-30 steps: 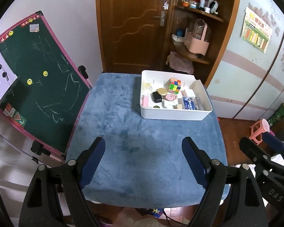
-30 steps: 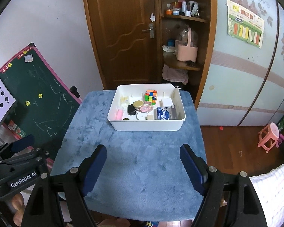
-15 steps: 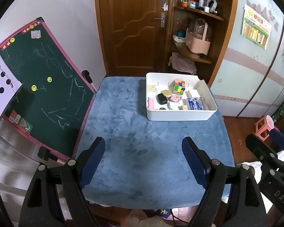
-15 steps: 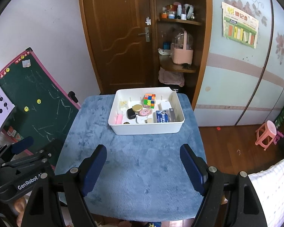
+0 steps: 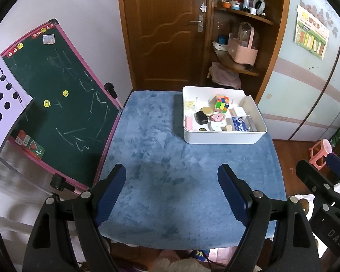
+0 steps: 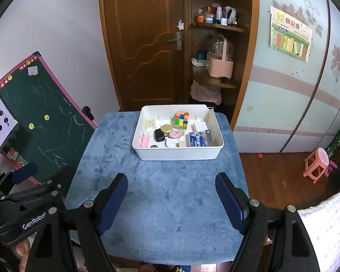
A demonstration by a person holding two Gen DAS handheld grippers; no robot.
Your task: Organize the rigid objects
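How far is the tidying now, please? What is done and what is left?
Looks finished or nearly so: the cube and the other small items lie inside the white bin. The blue table cover has nothing loose on it. Left gripper and right gripper are open and empty. Nothing visible remains.

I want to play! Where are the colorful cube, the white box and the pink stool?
colorful cube [image 6: 181, 120]: right wrist view, its front face.
white box [image 6: 179, 154]: right wrist view, near wall.
pink stool [image 6: 317, 165]: right wrist view, its seat.

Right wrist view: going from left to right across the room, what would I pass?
Green chalkboard → wooden door → white bin on the blue table → wall poster → pink stool.
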